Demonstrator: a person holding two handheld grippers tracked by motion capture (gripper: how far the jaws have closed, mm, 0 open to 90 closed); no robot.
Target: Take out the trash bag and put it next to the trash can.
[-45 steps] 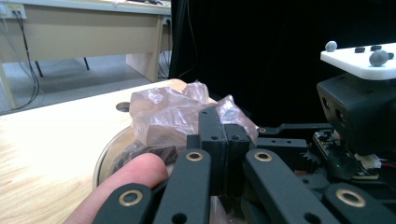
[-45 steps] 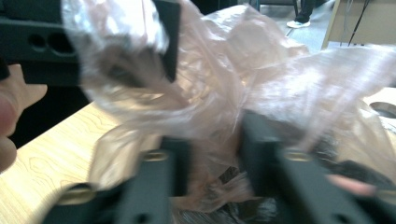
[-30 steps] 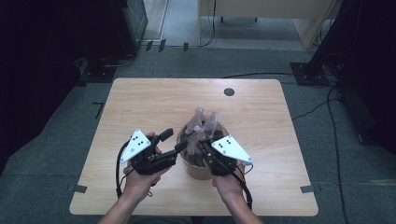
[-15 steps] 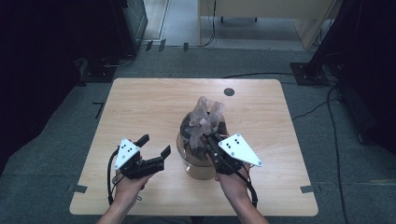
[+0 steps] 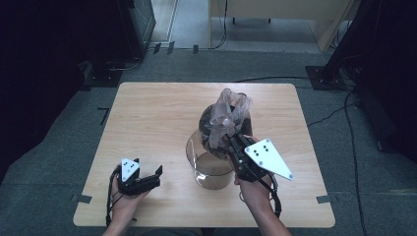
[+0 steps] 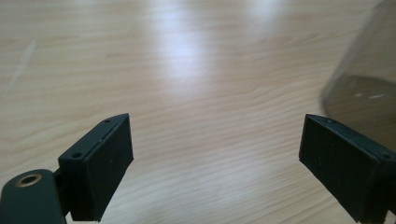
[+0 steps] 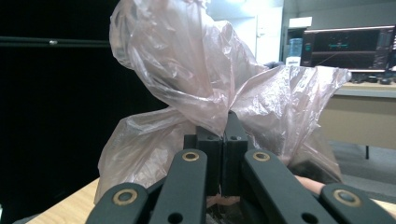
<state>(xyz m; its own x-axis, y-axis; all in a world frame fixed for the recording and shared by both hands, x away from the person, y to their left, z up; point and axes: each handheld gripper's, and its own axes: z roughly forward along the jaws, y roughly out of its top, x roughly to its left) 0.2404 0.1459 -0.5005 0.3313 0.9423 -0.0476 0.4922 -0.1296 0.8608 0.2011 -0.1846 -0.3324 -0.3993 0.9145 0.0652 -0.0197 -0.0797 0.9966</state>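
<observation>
A pinkish see-through plastic bag (image 5: 227, 114) with dark contents hangs tilted over a clear round container (image 5: 208, 172) near the table's middle. My right gripper (image 5: 234, 143) is shut on the bag's gathered neck. In the right gripper view the bag (image 7: 196, 88) bulges above and around the closed gripper (image 7: 222, 133). My left gripper (image 5: 147, 166) rests low over the table at the front left, open, apart from the container. The left gripper view shows its open gripper (image 6: 215, 140) with nothing between the fingers, and the container's wall (image 6: 364, 88) at the right edge.
The wooden table (image 5: 147, 113) has a small dark round mark (image 5: 240, 97) near its far edge. Cables run across the grey floor (image 5: 324, 118) to the right. A desk with a monitor (image 7: 348, 46) stands behind the bag in the right gripper view.
My left gripper has let go near the container and drawn back to the front left, now open. My right gripper has lifted the bag up and away from the container.
</observation>
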